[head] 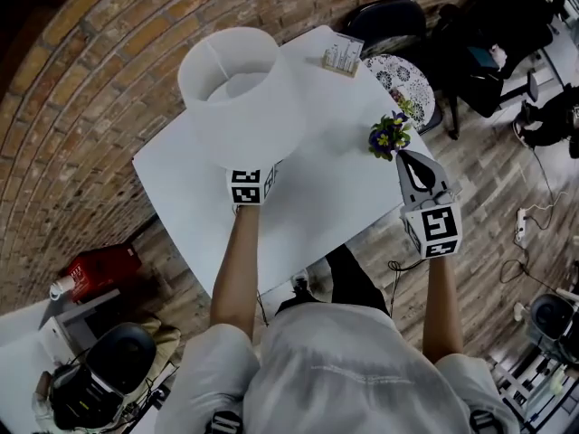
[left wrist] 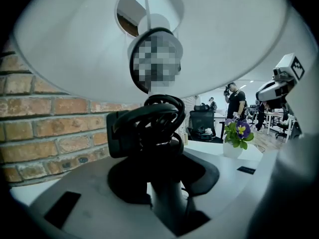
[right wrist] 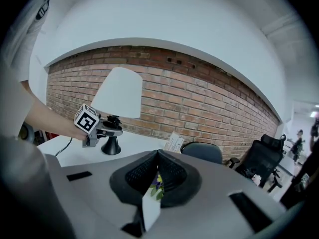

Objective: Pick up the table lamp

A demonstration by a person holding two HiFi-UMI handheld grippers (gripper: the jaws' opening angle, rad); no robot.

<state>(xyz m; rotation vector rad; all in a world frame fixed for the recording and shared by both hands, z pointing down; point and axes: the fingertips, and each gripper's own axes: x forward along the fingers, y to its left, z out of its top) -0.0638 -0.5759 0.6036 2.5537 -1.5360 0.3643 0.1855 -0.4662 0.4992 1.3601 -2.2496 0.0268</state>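
The table lamp has a white shade (head: 240, 89) and a black stem (left wrist: 162, 126), and it stands on the white table (head: 308, 197). My left gripper (head: 246, 186) reaches in under the shade, and its jaws are shut on the stem. In the right gripper view, the shade (right wrist: 119, 93) sits above the left gripper (right wrist: 110, 126) and the black flared base (right wrist: 110, 147). My right gripper (head: 404, 158) hovers shut near the table's right edge. It points at a small white pot of purple flowers (head: 389, 136), which shows through the slit below the closed tips (right wrist: 152, 203).
A card holder (head: 342, 55) stands at the table's far edge. A round patterned seat (head: 405, 81) and black office chairs (head: 389, 16) stand beyond the table. The brick wall (left wrist: 55, 128) is close behind the lamp. A cable (right wrist: 62, 146) runs off the table at the left.
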